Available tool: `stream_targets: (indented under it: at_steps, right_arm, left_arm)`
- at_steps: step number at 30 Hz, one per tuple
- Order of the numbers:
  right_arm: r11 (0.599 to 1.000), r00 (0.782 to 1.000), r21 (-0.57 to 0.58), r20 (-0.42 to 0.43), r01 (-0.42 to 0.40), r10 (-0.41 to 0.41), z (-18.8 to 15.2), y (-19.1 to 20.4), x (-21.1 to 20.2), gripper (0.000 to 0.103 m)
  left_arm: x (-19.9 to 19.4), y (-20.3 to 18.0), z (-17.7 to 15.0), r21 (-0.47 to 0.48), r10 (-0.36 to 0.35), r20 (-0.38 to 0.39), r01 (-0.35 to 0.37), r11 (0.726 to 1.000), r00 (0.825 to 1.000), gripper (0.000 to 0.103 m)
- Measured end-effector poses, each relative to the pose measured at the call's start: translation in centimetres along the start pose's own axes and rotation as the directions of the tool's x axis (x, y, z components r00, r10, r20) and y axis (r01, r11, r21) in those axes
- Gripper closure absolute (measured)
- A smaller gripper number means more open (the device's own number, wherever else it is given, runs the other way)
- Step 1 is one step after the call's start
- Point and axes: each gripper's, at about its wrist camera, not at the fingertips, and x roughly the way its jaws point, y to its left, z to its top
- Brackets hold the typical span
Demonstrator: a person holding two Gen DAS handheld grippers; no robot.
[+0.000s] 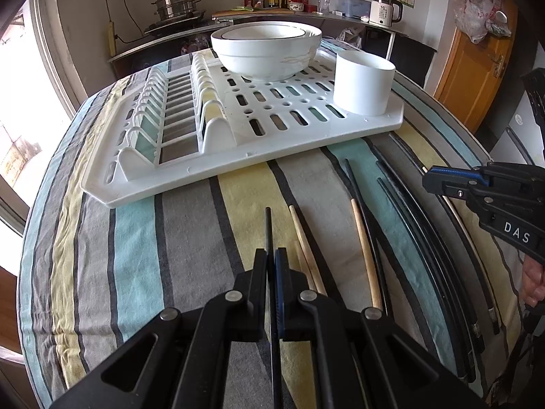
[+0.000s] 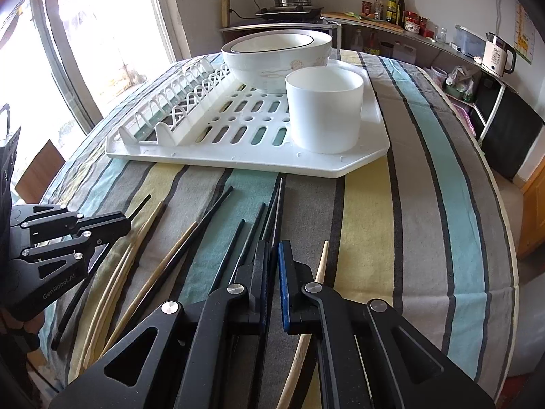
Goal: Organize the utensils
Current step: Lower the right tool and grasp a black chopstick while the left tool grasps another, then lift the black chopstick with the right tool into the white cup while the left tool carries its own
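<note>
Chopsticks, black and pale wooden, are spread side by side on the striped cloth [image 1: 190,225] of the surface, on its near side in front of the white drying rack [image 1: 306,136]. One black chopstick [image 1: 268,228] is pinched between the jaws of the left gripper [image 1: 271,262], which are pressed against it; its far tip points toward the rack. A wooden chopstick [image 1: 305,248] lies just to the right of it, and another wooden one [image 1: 364,252] further right beside several black ones. The jaws of the right gripper [image 2: 274,262] are seen with a narrow gap between them; whether a stick is clamped there cannot be told. A wooden chopstick [image 2: 322,262] lies just right of that gripper. On the rack, a white cup [image 2: 323,109] stands at the near right corner, with stacked white bowls [image 2: 276,58] behind it.
</note>
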Motion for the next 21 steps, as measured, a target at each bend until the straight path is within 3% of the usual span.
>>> stream_targets:
  at_steps: [8,21]
  right_arm:
    - [0.997,0.993,0.014,0.1,-0.071,0.069,0.9,0.1,-3.7,0.098]
    - [0.992,0.965,0.019,0.236,-0.123,0.115,1.9,-0.5,-8.7,0.098]
  left_arm:
    - [-4.3,0.9,0.8,-0.037,-0.004,0.102,0.008,0.999,0.995,0.098]
    - [-11.1,1.9,2.7,-0.076,-0.026,0.255,0.047,0.996,0.966,0.098]
